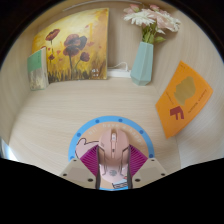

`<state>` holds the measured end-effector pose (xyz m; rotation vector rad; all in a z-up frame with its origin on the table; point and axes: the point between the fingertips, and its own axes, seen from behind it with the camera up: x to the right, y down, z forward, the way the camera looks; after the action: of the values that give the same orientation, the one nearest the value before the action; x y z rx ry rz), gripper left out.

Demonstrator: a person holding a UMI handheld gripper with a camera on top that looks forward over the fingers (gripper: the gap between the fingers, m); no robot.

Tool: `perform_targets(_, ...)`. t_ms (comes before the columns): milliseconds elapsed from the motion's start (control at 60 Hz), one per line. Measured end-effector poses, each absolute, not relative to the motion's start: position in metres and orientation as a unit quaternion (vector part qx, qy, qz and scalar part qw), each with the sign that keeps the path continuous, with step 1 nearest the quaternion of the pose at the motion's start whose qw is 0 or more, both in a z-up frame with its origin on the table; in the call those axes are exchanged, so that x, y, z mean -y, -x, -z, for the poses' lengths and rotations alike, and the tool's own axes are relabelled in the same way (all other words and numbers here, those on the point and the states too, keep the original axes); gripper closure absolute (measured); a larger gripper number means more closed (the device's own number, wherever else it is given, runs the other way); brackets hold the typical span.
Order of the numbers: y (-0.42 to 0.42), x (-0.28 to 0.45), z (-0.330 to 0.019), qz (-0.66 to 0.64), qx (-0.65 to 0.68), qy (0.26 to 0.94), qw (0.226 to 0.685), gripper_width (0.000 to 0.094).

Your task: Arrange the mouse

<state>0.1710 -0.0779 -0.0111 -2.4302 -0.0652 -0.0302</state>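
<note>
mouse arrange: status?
Done: mouse sits on the round blue-rimmed pad. In hand: gripper has its fingers at either side of the mouse; whether they press on it can't be told. Left: any final alignment, then release and back off.

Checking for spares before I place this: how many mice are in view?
1. The mouse sits between the hand-held gripper fingers, over a blue-rimmed round mat. Others may be hidden.
</note>
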Motion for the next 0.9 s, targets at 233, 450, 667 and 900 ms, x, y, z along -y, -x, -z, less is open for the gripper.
perform_targets(233, -0.176, 0.08, 0.014, 0.017, 0.018, 0.942, 0.334, 0.0384)
perform_targets(450, -0.157, 0.077, -0.043, 0.019, 0.03, 0.938, 0.346, 0.0253)
perform_targets(667, -0.104, 0.072, -0.152, 0.006, 0.009, 0.91, 0.415, 0.0249)
perform_targets(900, -0.033, 0.104, -0.223, -0.018, 0.006, 0.89, 0.456, 0.0251)
